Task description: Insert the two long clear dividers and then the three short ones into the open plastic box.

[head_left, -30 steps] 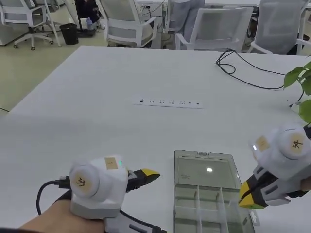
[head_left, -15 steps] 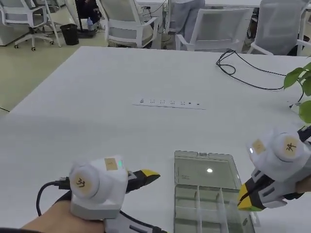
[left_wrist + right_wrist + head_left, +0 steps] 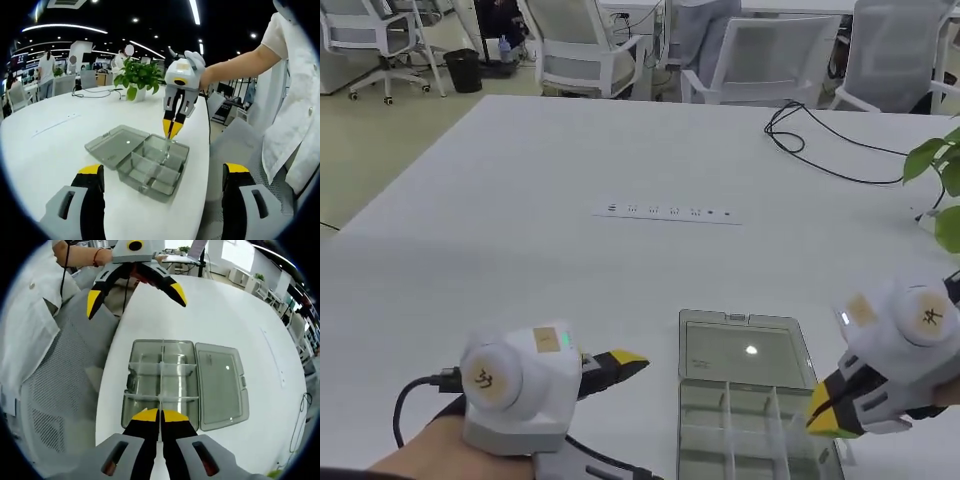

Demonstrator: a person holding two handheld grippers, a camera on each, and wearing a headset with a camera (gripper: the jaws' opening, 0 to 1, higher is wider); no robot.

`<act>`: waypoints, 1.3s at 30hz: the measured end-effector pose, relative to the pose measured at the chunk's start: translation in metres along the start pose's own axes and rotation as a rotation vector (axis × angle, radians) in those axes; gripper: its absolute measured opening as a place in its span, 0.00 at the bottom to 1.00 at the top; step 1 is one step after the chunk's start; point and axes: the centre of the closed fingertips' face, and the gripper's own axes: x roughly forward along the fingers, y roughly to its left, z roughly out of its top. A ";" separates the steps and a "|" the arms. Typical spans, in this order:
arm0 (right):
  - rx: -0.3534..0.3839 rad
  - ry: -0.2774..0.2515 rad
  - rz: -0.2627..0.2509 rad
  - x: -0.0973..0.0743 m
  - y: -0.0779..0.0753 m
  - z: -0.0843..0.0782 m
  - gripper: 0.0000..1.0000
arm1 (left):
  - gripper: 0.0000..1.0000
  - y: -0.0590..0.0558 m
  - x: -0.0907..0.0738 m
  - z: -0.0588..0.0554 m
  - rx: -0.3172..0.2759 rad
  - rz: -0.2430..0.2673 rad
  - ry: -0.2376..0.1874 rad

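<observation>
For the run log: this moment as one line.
left gripper open, beside box | right gripper shut, over box | lid open | dividers inside

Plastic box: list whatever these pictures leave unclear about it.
Head view: the near end of the plastic box is cut off by the bottom edge; the right gripper covers a corner.
Right gripper view: the clear dividers are too faint to count surely; whether the shut jaws pinch one is unclear.

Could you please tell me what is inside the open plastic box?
Clear dividers split the box into compartments that look bare. The right claw, shut on the long divider, hides the box's near middle edge.
</observation>
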 end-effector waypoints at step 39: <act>-0.035 0.041 -0.021 0.026 -0.003 -0.012 0.03 | 1.00 0.000 0.000 0.000 -0.007 0.000 -0.005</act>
